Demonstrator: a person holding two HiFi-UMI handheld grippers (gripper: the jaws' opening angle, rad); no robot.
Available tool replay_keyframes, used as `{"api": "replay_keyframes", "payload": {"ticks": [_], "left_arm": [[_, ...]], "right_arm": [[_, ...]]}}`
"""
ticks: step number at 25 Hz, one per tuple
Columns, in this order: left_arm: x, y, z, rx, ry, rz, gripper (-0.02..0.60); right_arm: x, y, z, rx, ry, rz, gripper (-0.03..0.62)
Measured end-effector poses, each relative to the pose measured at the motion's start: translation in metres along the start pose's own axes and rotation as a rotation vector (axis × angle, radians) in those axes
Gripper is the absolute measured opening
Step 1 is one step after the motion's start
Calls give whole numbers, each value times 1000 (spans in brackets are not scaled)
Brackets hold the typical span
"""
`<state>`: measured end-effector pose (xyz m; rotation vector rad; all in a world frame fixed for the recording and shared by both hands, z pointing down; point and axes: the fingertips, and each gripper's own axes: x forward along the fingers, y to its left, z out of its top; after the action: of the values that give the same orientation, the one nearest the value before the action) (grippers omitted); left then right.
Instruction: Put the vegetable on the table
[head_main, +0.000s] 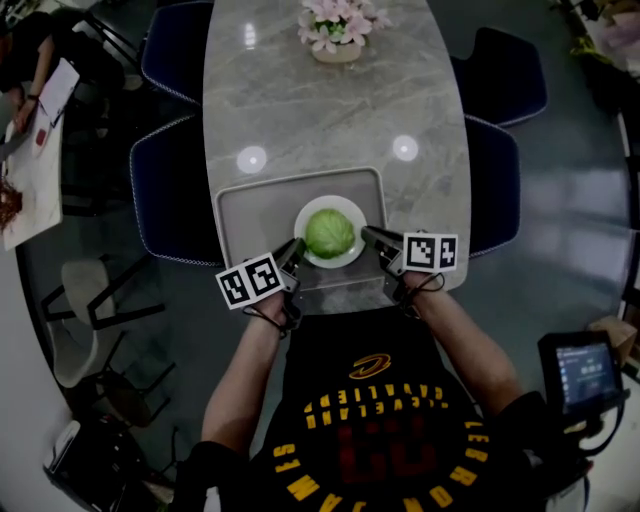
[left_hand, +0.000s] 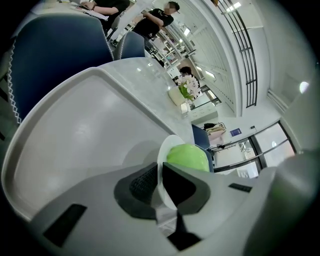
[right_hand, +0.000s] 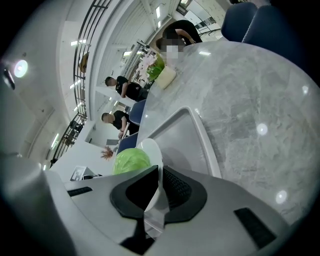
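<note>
A round green cabbage (head_main: 330, 232) lies on a white plate (head_main: 345, 262) over the near right part of a grey tray (head_main: 250, 210) on the marble table (head_main: 330, 110). My left gripper (head_main: 295, 252) is shut on the plate's left rim, my right gripper (head_main: 370, 238) on its right rim. In the left gripper view the plate's edge (left_hand: 162, 160) runs between the pads of the left gripper (left_hand: 161, 187), with the cabbage (left_hand: 187, 157) beyond. In the right gripper view the plate (right_hand: 152, 150) is pinched in the right gripper (right_hand: 159, 192), with the cabbage (right_hand: 131, 161) to the left. The plate casts a shadow on the tray (left_hand: 75, 130).
A pot of pink flowers (head_main: 338, 30) stands at the table's far end. Dark blue chairs (head_main: 170, 190) (head_main: 495, 185) flank the table. The tray's raised rim (right_hand: 200, 130) borders bare marble (right_hand: 250, 100) on the right. People stand in the background.
</note>
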<state>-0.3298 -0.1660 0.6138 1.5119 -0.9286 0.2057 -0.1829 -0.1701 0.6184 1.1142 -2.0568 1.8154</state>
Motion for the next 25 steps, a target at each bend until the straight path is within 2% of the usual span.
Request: {"api": "replay_keyframes", "payload": {"ticks": [12,18,25], "left_arm": [[20,-57,-1,61,28,-68,29],[41,-88,-4,85,25,-66,29],[84,-130,-18,76,5,-56,29]], "right_arm": [[-50,-11,27,20,-116,12,37],[-77,-27,46,27,-135,36,37],[-118,-62,76,31,-137,60,37]]}}
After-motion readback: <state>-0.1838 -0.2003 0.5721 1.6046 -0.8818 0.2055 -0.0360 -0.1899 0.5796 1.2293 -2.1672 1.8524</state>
